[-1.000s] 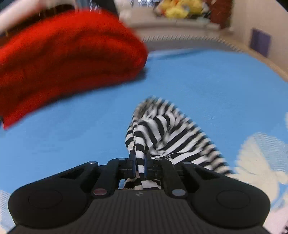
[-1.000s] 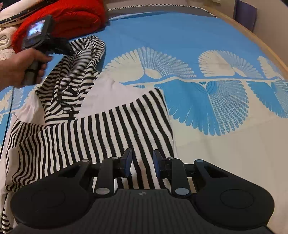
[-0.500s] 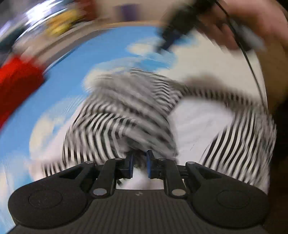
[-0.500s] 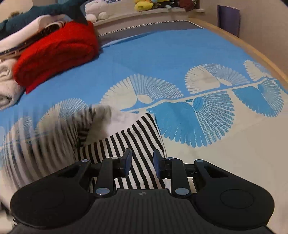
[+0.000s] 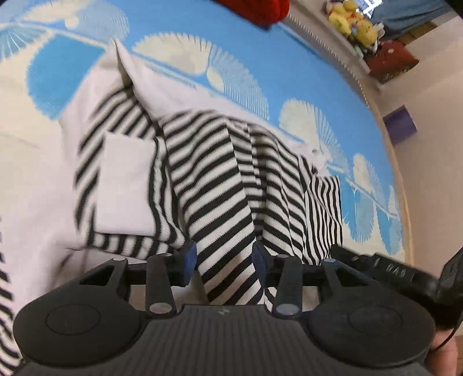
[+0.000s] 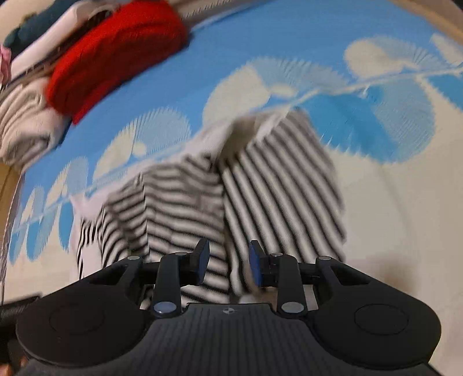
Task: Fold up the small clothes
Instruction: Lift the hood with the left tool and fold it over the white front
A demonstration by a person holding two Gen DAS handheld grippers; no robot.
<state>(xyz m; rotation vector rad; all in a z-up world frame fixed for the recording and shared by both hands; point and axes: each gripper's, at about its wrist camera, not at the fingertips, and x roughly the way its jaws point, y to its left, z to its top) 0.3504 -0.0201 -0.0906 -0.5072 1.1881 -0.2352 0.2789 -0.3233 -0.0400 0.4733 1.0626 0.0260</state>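
A black-and-white striped garment (image 5: 220, 179) with a white pocket (image 5: 124, 185) lies partly folded on the blue and cream patterned bedspread (image 5: 260, 52). My left gripper (image 5: 225, 260) is open, and a striped fold runs between its fingers. The garment (image 6: 260, 185) also shows, blurred, in the right wrist view. My right gripper (image 6: 229, 261) is open just above its near edge. The right gripper's body shows at the right of the left wrist view (image 5: 390, 269).
A red folded knit (image 6: 115, 55) and a stack of pale folded clothes (image 6: 23, 124) lie at the far left of the bed. Yellow plush toys (image 5: 356, 23) sit on a ledge beyond the bed. A purple box (image 5: 400, 127) stands by the wall.
My left gripper carried the striped sleeve over the garment, laid it down and opened. My right gripper stayed open and swung left over the garment.
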